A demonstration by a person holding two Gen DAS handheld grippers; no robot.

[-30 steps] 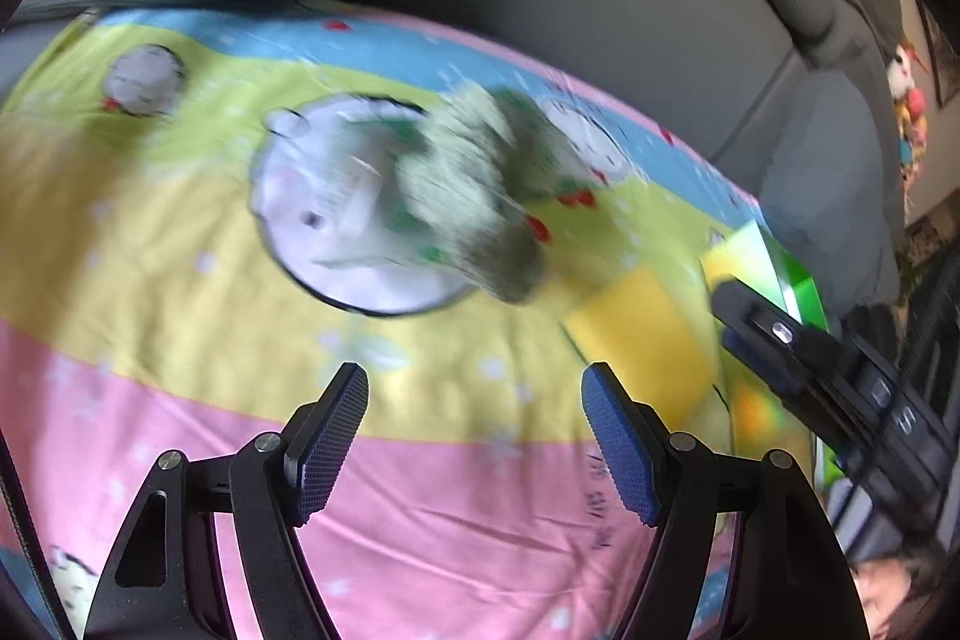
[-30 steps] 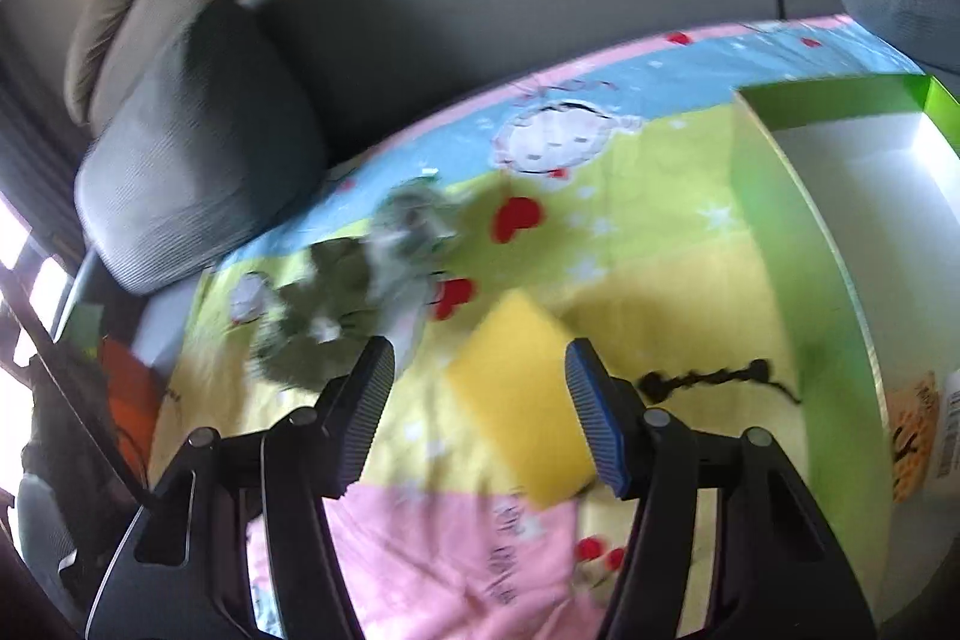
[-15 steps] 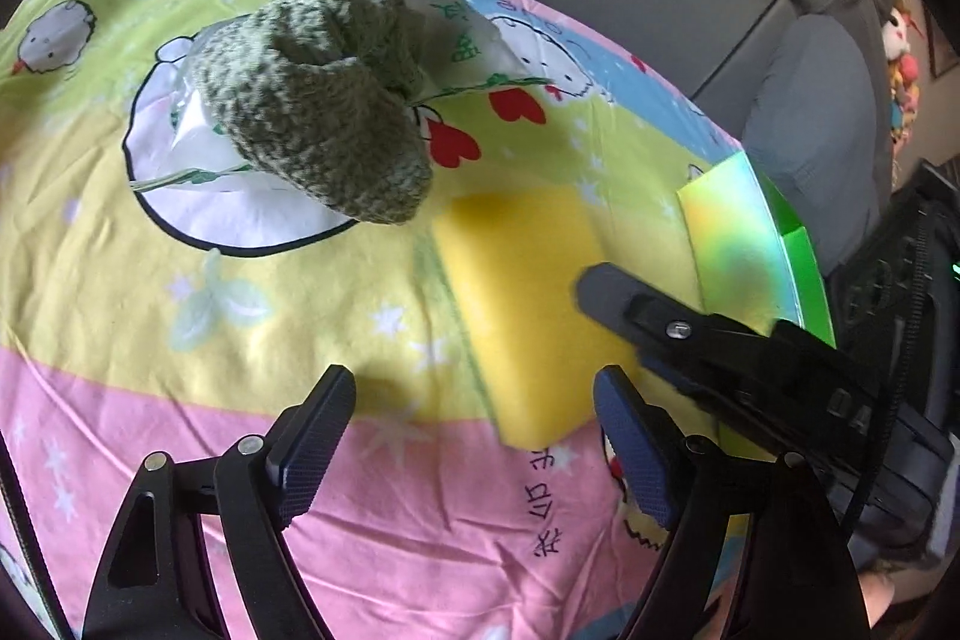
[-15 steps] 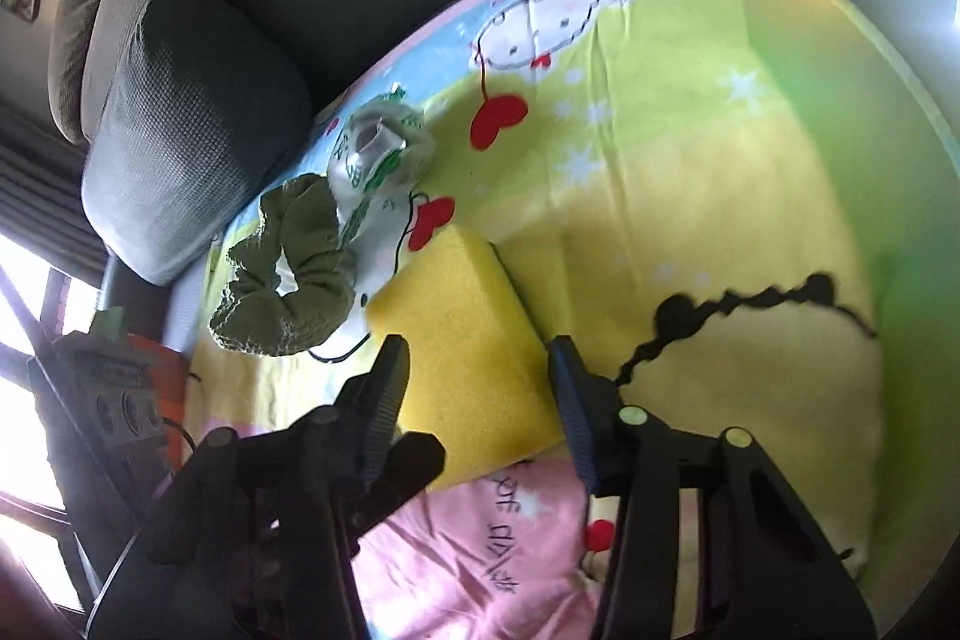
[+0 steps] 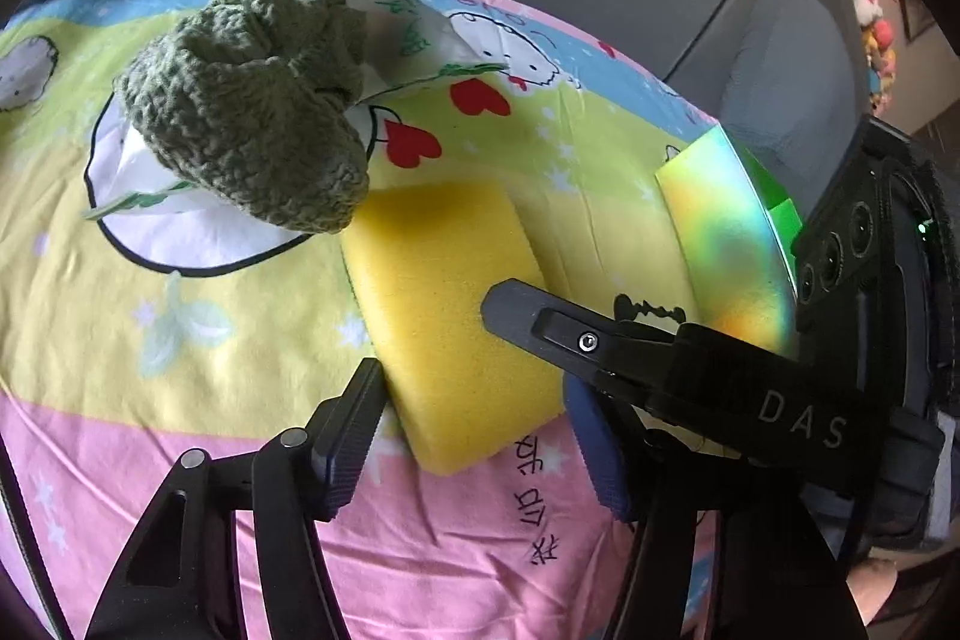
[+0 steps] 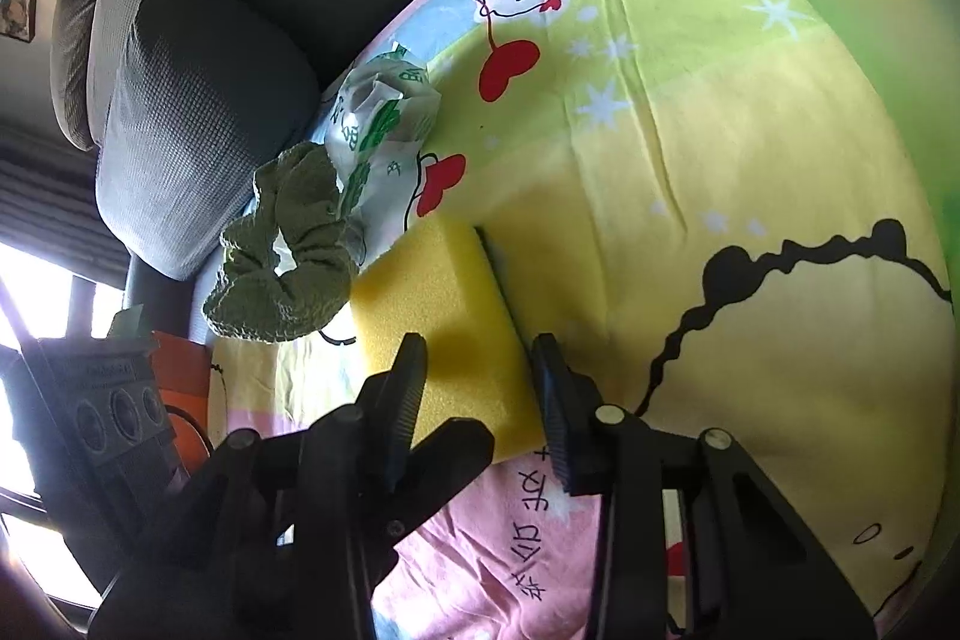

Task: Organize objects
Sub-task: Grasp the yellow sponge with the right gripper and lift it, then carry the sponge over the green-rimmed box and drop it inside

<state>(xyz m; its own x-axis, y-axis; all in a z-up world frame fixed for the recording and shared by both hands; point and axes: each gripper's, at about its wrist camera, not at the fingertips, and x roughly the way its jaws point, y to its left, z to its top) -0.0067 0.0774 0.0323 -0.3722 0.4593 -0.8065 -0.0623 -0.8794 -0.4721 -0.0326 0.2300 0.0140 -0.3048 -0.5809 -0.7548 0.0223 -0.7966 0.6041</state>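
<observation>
A yellow sponge [image 5: 444, 304] lies on the cartoon-print blanket [image 5: 180, 340]. It also shows in the right wrist view [image 6: 444, 304]. Both grippers straddle its near end. My left gripper [image 5: 474, 436] is open, one finger on each side of the sponge. My right gripper [image 6: 480, 394] has its pads against the sponge's two sides; its finger crosses the left wrist view. A green knitted scrunchie [image 5: 252, 112] lies on a white tissue pack [image 5: 408, 34] just beyond the sponge. A black hair tie [image 6: 798, 274] lies to the right.
A green box [image 5: 726, 232] stands at the right, its wall near the sponge. Grey sofa cushions [image 6: 198, 118] rise behind the blanket. An orange object [image 6: 180, 370] sits at the left edge of the right wrist view.
Both grippers moved forward and down onto the sponge. The right gripper's jaws narrowed around it. The left gripper's jaws now flank the sponge's near end.
</observation>
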